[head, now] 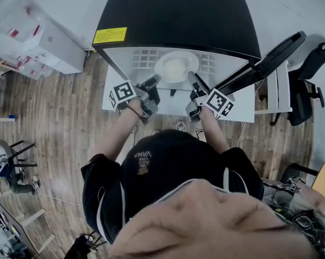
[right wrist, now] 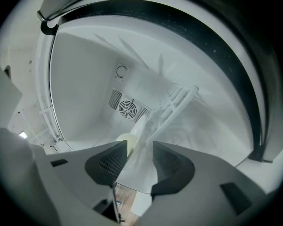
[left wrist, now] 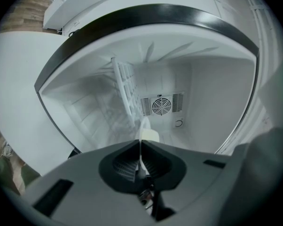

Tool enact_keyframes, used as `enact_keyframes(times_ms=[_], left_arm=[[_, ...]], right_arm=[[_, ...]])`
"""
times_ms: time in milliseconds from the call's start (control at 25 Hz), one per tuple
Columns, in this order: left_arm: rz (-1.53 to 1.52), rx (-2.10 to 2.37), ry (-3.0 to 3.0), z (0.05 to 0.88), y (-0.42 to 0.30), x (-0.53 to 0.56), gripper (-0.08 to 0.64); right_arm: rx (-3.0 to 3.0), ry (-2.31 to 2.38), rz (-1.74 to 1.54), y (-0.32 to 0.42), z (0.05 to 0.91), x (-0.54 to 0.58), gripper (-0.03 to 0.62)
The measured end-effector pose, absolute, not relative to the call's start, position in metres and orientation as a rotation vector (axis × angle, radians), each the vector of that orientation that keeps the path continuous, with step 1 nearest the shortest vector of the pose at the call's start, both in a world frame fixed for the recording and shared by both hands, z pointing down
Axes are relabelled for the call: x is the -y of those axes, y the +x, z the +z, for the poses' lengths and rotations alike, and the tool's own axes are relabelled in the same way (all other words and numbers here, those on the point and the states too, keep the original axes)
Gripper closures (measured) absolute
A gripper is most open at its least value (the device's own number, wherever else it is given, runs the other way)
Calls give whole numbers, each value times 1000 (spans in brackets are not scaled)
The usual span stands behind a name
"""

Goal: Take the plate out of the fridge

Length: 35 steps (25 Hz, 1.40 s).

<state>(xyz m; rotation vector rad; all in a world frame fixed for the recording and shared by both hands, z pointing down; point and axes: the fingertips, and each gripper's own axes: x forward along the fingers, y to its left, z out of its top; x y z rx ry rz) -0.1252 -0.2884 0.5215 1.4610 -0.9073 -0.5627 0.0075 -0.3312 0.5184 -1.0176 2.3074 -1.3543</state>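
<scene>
Both forearms extended into open fridge (head: pixel 173 15). Left tool (left wrist: pixel 140 146) pinches plate (head: pixel 163 60) rim; right tool (right wrist: pixel 139 147) spread astride it. Plate holds pale food (head: pixel 175 68).

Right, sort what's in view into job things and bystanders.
Job: fridge, open; plate on its wire shelf; left gripper, shut on the plate's rim; right gripper, open around the rim.
Lying about: office chair; white box.
</scene>
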Motion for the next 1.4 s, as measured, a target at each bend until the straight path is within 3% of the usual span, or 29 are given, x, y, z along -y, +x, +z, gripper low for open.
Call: enact_keyframes(times_ms=[160, 320, 1400], left_arm=[[-558, 907, 1467, 522, -125, 288, 534], [-554, 908, 1473, 523, -125, 288, 535], [-512, 909, 1558, 520, -128, 277, 535]], right_arm=[[-2313, -1002, -1355, 7, 517, 331, 440], [-2313, -970, -1336, 3, 511, 330, 520], [-2277, -991, -1355, 1, 511, 314, 540]])
